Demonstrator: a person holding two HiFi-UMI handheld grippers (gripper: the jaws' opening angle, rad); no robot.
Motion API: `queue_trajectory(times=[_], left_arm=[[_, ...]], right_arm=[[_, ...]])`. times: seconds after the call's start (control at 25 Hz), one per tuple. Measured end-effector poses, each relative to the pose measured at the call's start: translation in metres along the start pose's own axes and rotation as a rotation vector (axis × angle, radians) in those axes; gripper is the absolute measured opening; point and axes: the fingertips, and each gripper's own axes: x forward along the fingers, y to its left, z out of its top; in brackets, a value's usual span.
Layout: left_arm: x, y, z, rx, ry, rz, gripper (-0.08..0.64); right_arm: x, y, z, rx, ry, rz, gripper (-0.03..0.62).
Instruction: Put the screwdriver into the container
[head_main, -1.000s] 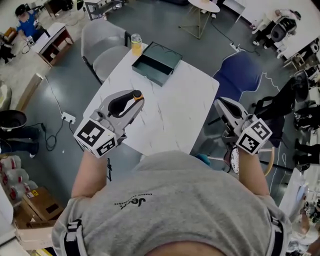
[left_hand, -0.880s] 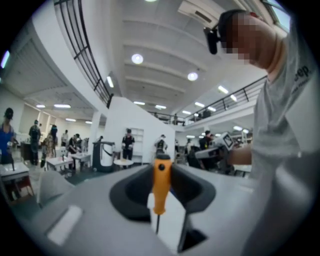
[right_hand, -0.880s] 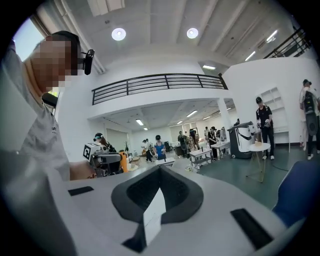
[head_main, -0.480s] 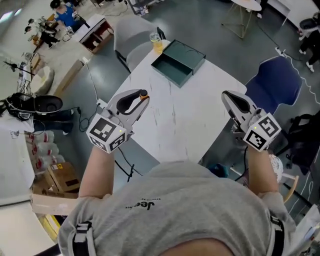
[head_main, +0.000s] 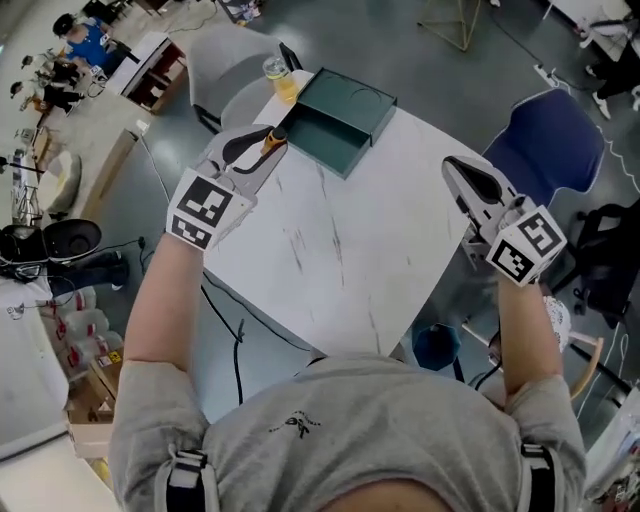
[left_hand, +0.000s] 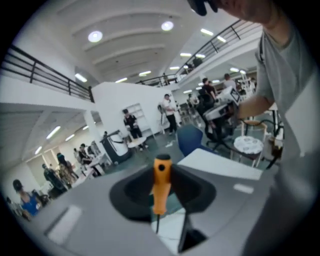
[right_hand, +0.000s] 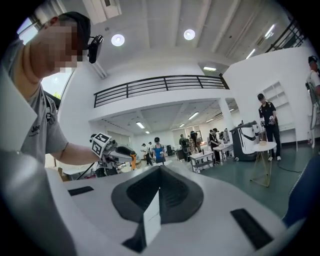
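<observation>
A screwdriver (head_main: 274, 137) with an orange handle and a black cap is clamped in my left gripper (head_main: 270, 143), at the table's far left. Its tip end sits just left of the dark green open container (head_main: 345, 112). In the left gripper view the screwdriver (left_hand: 161, 186) stands upright between the jaws of the left gripper (left_hand: 162, 202), thin shaft downward. My right gripper (head_main: 458, 168) hovers at the table's right edge, jaws together and empty. In the right gripper view the right gripper (right_hand: 156, 197) shows only a thin slit, and the left gripper (right_hand: 120, 152) appears far off.
The white marble-look table (head_main: 340, 250) carries a cup of yellow drink (head_main: 279, 77) behind the container. A grey chair (head_main: 225, 70) stands at the far left, a blue chair (head_main: 545, 145) at the right. Cables lie on the floor at left.
My left gripper has carried the screwdriver forward along the table's left side, up to the container's left end. The right gripper has stayed by the table's right edge.
</observation>
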Motion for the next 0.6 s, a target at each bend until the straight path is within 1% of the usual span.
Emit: queue_trajectory(times=[0.2,0.4,0.6], left_arm=[[0.054,0.021,-0.023,0.201,0.103,-0.055,0.112],[0.11,0.026,-0.064,0.389,0.222,-0.13,0.112],[0.157,0.022,-0.106,0.534,0.319,-0.207,0.112]], right_arm=[[0.034,-0.026,0.001,-0.028,-0.014,-0.028,0.008],[0.065,-0.05,-0.016,-0.03,-0.002,-0.037,0.008],[0.083,-0.068,-0.038,-0.02,0.012,-0.043,0.008]])
